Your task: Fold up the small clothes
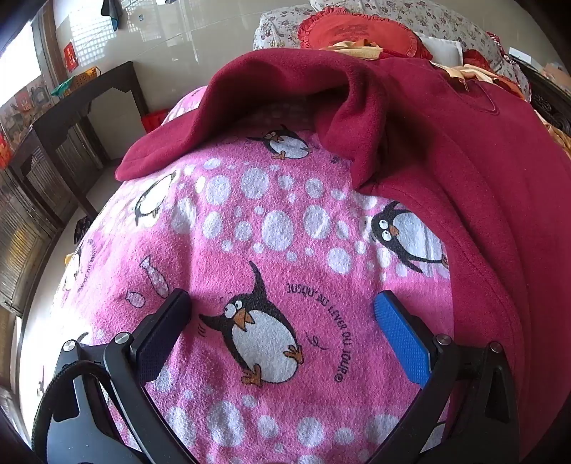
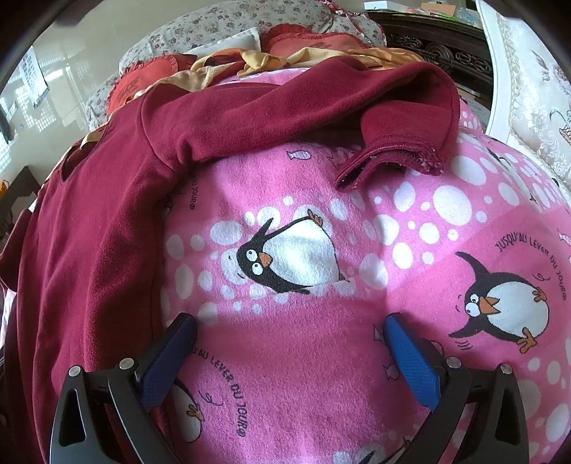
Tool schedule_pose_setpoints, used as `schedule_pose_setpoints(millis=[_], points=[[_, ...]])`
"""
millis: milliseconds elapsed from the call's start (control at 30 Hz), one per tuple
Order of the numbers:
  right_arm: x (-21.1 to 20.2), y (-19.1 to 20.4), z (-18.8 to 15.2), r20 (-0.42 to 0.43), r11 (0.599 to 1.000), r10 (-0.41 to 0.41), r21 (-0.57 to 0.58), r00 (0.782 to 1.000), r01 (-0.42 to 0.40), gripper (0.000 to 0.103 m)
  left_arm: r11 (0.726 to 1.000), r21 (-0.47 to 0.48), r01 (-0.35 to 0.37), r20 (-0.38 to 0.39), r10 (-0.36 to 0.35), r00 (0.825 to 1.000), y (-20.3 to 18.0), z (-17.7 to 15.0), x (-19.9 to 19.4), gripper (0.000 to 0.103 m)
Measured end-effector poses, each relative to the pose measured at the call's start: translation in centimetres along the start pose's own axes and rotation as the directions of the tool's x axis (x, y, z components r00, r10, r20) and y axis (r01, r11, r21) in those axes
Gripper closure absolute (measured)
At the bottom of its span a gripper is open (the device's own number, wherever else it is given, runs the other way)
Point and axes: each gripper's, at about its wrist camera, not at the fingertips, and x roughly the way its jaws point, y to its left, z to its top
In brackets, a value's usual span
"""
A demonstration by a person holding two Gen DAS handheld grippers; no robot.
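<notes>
Lying spread on pink penguin blanket (image 1: 271, 221): maroon top (image 1: 464, 150), one sleeve (image 2: 399, 117) bent back on itself, cuff on blanket. Left tool (image 1: 282, 314) fingers wide apart, nothing between, above blanket just beside top's edge. Right tool (image 2: 291, 339) likewise apart, empty, over blanket near top. Red cushion (image 1: 357, 32), floral pillows (image 2: 221, 25) behind. No containers visible.

Right tongs (image 2: 291, 323) spread wide, empty, above pink blanket (image 2: 303, 349). Maroon top (image 2: 107, 232) lay left, sleeve (image 2: 321, 103) stretched across blanket, cuff (image 2: 389, 160) folded back. Cushions (image 2: 214, 25) behind.
</notes>
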Motion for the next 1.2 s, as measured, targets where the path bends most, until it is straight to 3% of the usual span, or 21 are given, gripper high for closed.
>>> schedule_pose_setpoints(millis=[200, 400, 500, 600, 933, 1200], points=[[0.0, 0.0, 0.1, -0.024, 1.0, -0.01, -0.004, 1.0, 0.009, 0.0, 1.0, -0.008, 0.014, -0.006, -0.014, 1.0, 0.1, 0.0, 0.0, 0.0], [-0.2, 0.5, 0.8, -0.068, 0.998, -0.063, -0.026, 0.996, 0.062, 0.0, 0.999, 0.011, 0.04, -0.085, -0.039, 0.996, 0.9, 0.8, -0.9, 0.001], [-2.2, 0.7, 1.0, -0.037, 0.995, -0.086, -0.051, 0.996, 0.084, 0.0, 0.998, -0.017, 0.062, -0.082, -0.063, 0.995, 1.6, 1.2, -2.2, 0.001], [-5.4, 2.5, 2.0, 0.026, 0.99, -0.101, -0.092, 0.995, 0.103, 0.0, 0.999, -0.019, 0.042, -0.059, -0.043, 0.997, 1.9, 1.5, -3.9, 0.001], [-13.4, 8.5, 5.0, 0.046, 0.984, 0.063, -0.172, 0.997, -0.054, 0.0, 0.994, -0.008, 0.109, 0.003, -0.109, 0.994, -0.2, 2.4, -10.5, 0.001], [-14.8, 14.5, 5.1, 0.046, 0.961, 0.156, -0.24, 0.987, -0.14, 0.0, 0.991, -0.012, 0.136, 0.023, -0.136, 0.99, -1.0, 4.3, -11.9, 0.001]])
